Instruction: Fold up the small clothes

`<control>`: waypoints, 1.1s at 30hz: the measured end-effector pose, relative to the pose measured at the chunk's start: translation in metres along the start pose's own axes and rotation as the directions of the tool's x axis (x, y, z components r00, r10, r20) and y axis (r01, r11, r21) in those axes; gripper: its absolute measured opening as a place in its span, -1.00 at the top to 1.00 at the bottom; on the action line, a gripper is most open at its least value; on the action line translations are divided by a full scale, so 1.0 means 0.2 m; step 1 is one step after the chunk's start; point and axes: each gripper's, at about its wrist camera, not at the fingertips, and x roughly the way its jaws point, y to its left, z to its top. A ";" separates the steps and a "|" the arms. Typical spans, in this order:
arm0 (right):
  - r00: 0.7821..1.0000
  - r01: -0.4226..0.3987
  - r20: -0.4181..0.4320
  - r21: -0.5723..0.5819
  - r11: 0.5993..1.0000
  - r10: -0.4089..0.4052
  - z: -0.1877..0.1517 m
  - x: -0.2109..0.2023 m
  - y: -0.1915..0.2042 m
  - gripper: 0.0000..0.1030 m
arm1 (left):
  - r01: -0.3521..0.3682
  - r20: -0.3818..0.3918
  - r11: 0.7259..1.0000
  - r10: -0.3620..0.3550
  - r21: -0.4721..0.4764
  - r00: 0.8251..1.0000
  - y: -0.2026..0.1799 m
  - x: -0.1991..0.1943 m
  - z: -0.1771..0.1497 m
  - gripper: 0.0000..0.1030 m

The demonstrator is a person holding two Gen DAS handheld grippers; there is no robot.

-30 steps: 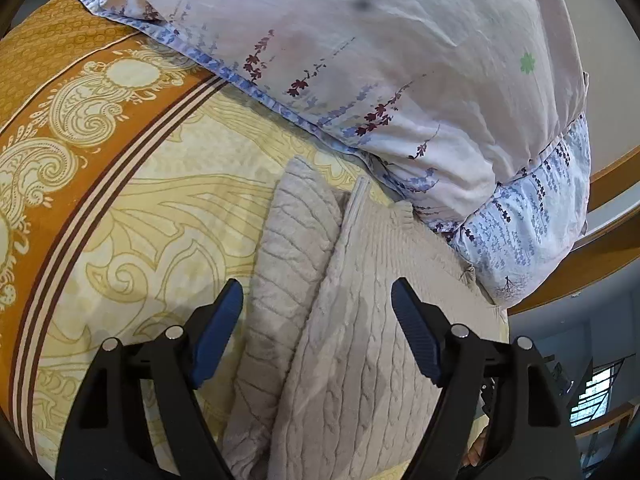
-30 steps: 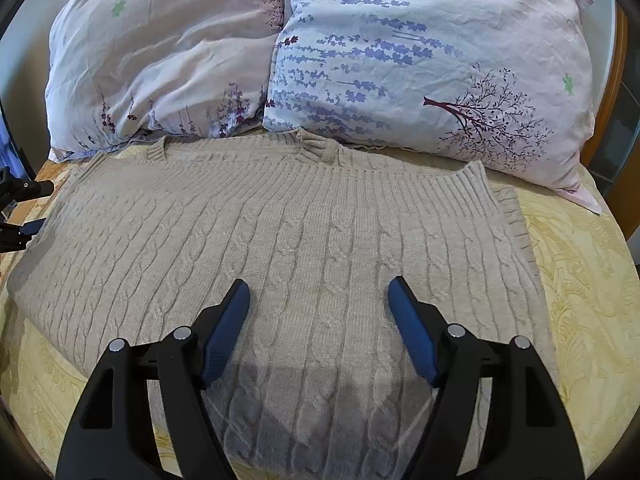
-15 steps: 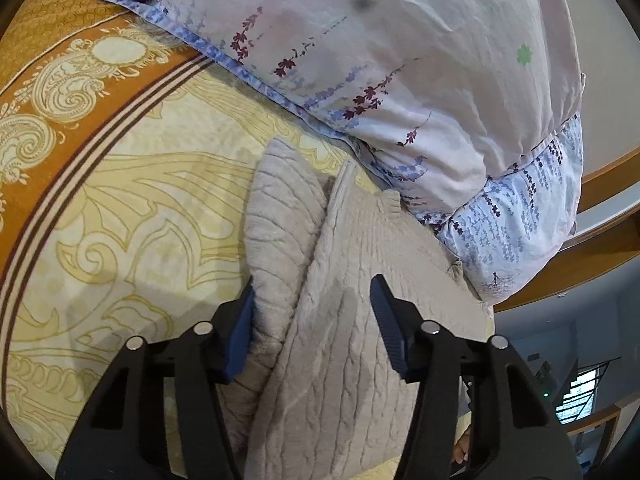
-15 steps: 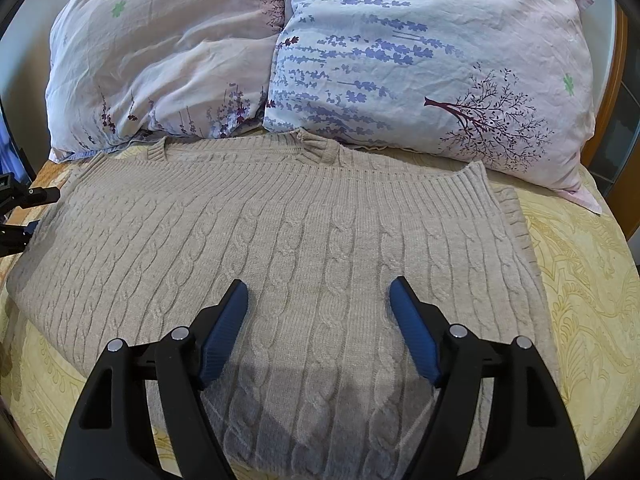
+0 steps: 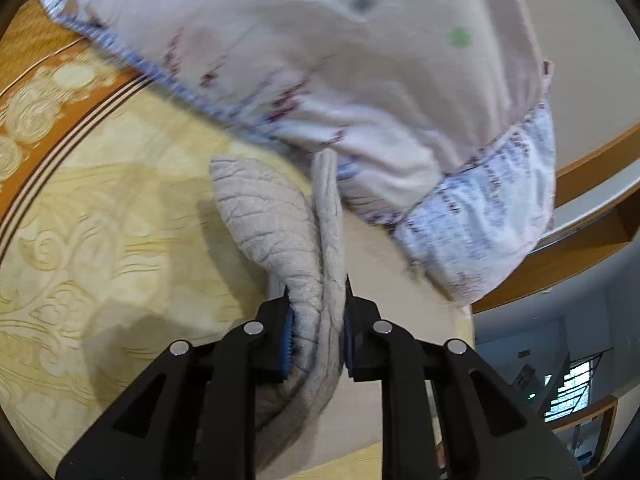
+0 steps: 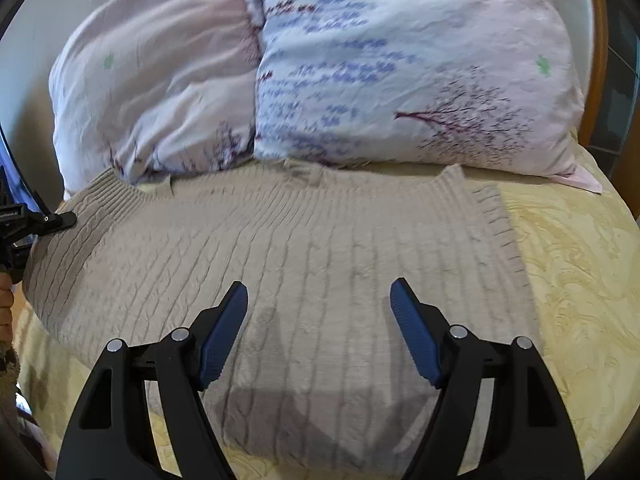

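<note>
1. Left wrist view. My left tongs [image 5: 318, 332], bottom centre of the frame, are pinched tight on the bunched side edge of the beige cable-knit sweater [image 5: 280, 232]. The knit stands up between the blue pads [image 5: 289, 336] in a doubled ridge that runs toward the frame centre. The rest lies on the yellow patterned bedspread [image 5: 100, 220], just under the pink floral pillow [image 5: 320, 60] at the top. This frame is blurred.

2. Right wrist view. My right tongs [image 6: 318, 328], bottom centre, are spread wide and hold nothing; they hover over the sweater body [image 6: 300, 248], which lies flat across the middle of the frame. The left tongs show at the left edge [image 6: 48, 220], on the sweater's side. Two pillows [image 6: 400, 72] fill the top.

3. Step in hand, by my judgement: folding the left side inward. To do it well:
   - keep both knit layers in the grip;
   - lift just off the bedspread and carry the edge across level;
   - pin the middle with the free tongs so the body does not drag.
</note>
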 end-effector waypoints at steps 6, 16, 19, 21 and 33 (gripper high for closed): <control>0.999 -0.020 0.045 0.038 0.999 0.018 0.00 -0.08 -0.09 -0.48 | 0.103 0.024 0.995 -0.104 0.014 0.994 -0.25 0.04 -0.01 0.68; 0.997 0.011 0.071 0.095 0.995 -0.018 -0.04 -0.15 -0.25 -0.48 | 0.231 -0.056 0.973 -0.231 0.003 0.971 -0.60 0.30 -0.12 0.70; 0.996 0.032 0.080 0.121 0.992 -0.042 -0.05 -0.19 -0.32 -0.48 | 0.249 -0.097 0.969 -0.248 0.000 0.964 -0.70 0.43 -0.20 0.71; 0.995 0.053 0.081 0.148 0.988 -0.065 -0.06 -0.21 -0.38 -0.48 | 0.239 -0.130 0.971 -0.236 0.011 0.963 -0.77 0.54 -0.27 0.71; 0.994 -0.044 0.110 0.281 0.959 0.014 -0.05 -0.35 -0.60 -0.48 | 0.366 -0.246 0.921 -0.327 0.134 0.912 -0.92 0.53 -0.39 -0.05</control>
